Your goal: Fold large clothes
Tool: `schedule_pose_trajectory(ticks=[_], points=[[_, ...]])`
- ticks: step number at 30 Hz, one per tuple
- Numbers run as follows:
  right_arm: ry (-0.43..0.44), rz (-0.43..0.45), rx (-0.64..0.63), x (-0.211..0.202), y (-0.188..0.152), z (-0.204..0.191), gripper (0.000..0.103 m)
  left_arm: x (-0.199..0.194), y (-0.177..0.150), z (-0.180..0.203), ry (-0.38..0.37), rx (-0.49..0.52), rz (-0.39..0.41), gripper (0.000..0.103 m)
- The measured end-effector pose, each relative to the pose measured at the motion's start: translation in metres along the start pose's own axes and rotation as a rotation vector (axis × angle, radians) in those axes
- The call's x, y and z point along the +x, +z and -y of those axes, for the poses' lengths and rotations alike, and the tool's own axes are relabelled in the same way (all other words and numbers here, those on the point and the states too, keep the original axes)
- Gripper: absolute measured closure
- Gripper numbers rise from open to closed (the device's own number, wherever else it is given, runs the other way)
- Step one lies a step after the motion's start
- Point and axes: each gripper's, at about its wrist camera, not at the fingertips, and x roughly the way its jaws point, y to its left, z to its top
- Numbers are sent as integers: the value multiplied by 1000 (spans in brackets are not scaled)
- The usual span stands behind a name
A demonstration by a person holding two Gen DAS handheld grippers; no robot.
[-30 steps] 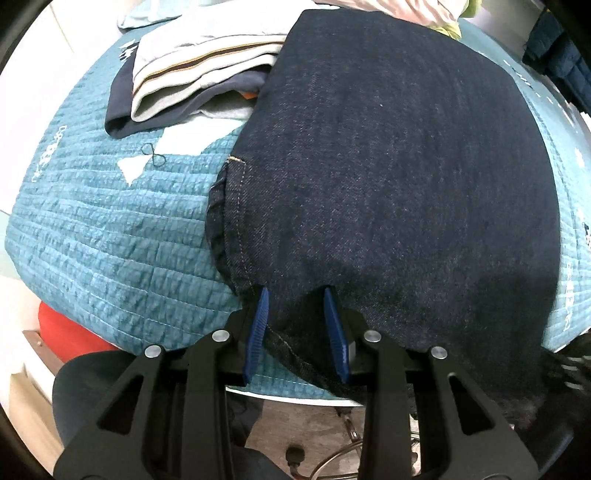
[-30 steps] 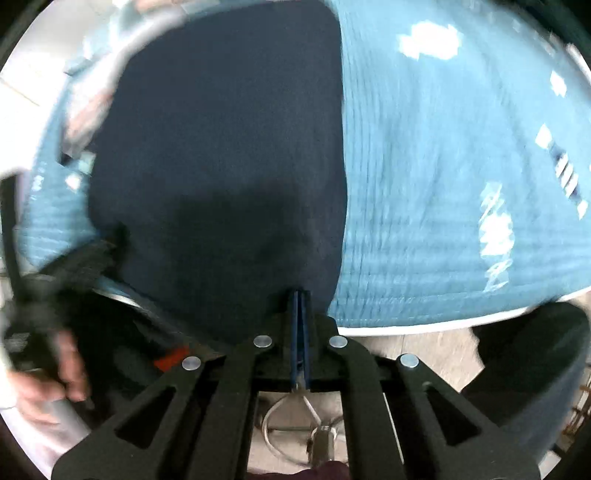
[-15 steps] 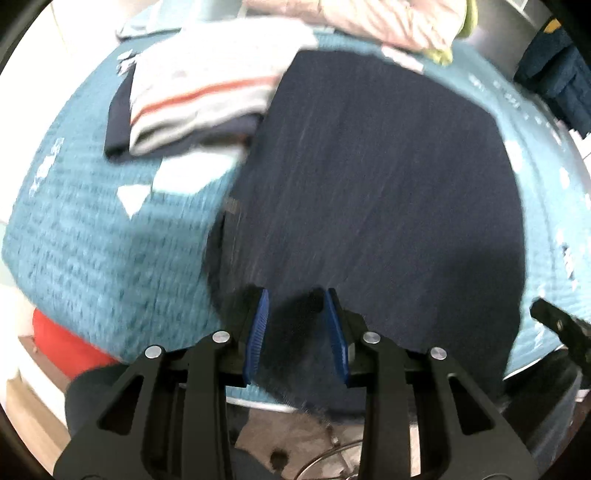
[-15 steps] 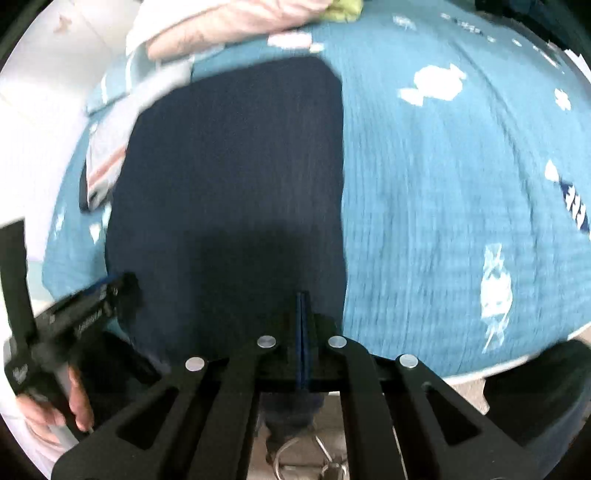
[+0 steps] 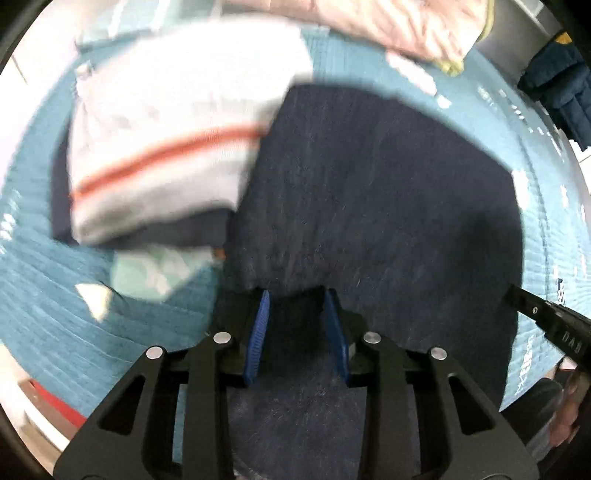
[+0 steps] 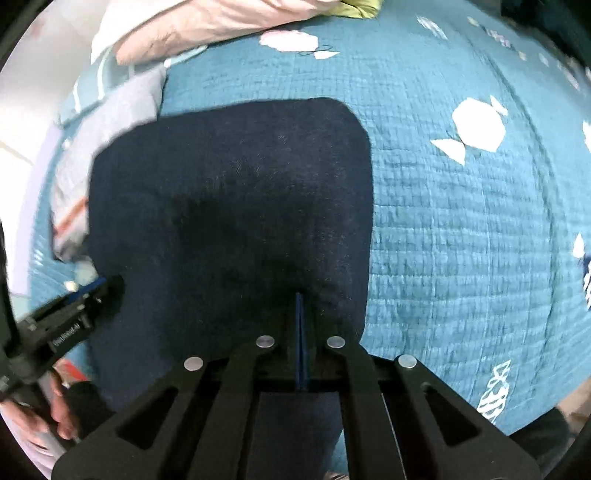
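Dark navy jeans (image 5: 388,192) lie spread on a teal quilt (image 6: 461,221). My left gripper (image 5: 297,295) is shut on a thick bunch of denim at their near left edge, and the lifted cloth hangs down under the blue pads (image 5: 263,321). My right gripper (image 6: 297,295) is shut tight on the near right edge of the jeans (image 6: 229,192), close to their right side. Each gripper shows in the other's view: the right gripper (image 5: 546,317) at the far right, the left gripper (image 6: 74,317) at the far left, with a hand (image 6: 55,413) on it.
A folded grey-white garment with an orange stripe (image 5: 166,147) sits on a navy one just left of the jeans. Pink cloth (image 5: 388,22) lies at the bed's far edge, and dark blue clothing (image 5: 557,81) hangs at the far right. The quilt's near edge drops to the floor.
Both grippers have moved up the bed and risen a little, carrying the jeans' near edge with them. The flat stretch of denim ahead looks shorter and the folded stack is closer.
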Motion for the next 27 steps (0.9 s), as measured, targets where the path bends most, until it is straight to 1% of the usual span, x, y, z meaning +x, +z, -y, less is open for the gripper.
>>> schedule_pose_trajectory(ticks=[1, 3, 4, 6, 7, 8, 9, 10, 11, 12, 13, 14, 15, 16, 17, 19, 20, 22, 25, 26, 27], points=[[-7, 27, -1, -7, 6, 0, 102, -9, 7, 4, -3, 18, 31, 71], [-54, 79, -4, -17, 25, 2, 101, -21, 23, 6, -30, 23, 65, 71], [-56, 86, 10, -17, 36, 4, 101, -24, 36, 8, -35, 22, 87, 71], [-37, 62, 25, -5, 57, 6, 101, -18, 63, 9, -4, 20, 105, 71], [-49, 41, 11, 5, 63, 6, 101, -6, 77, 10, -10, 23, 90, 71], [-85, 5, -20, 23, 69, 4, 101, 8, 85, 9, -20, 20, 56, 70], [-107, -4, -30, 32, 70, 2, 102, 31, 94, 6, -20, 1, -3, 70], [-116, 0, -30, 38, 69, 3, 102, 48, 97, 1, -26, -21, -47, 70], [-114, 19, -23, 36, 68, 3, 102, 64, 100, -2, -42, -54, -68, 69], [-115, 33, -22, 31, 66, 3, 102, 62, 102, -2, -42, -57, -55, 69], [-120, 52, -30, 25, 61, 0, 102, 54, 101, 2, -25, -33, -44, 69], [-128, 83, -58, 18, 55, -3, 101, 47, 98, 4, -8, -12, -23, 69], [-129, 97, -76, 15, 51, -5, 99, 40, 94, 7, 18, 14, 2, 69], [-115, 113, -88, 11, 45, -8, 99, 30, 88, 11, 49, 45, 23, 69], [-93, 123, -95, 9, 42, -11, 99, 25, 85, 12, 48, 52, 35, 69], [-39, 143, -131, 1, 27, -22, 99, 8, 72, 13, -5, 51, 69, 69], [-10, 126, -149, 1, 19, -27, 99, 1, 63, 14, -33, 62, 75, 69], [26, 91, -164, 8, 3, -38, 99, -1, 47, 21, -30, 85, 72, 69], [-12, 97, -233, 11, -33, -50, 99, 13, 7, 21, -9, 117, 11, 69], [-21, 110, -249, 9, -46, -51, 99, 17, -6, 24, 9, 127, 3, 70], [-20, 115, -256, 8, -55, -50, 99, 18, -19, 23, 28, 141, 16, 70]])
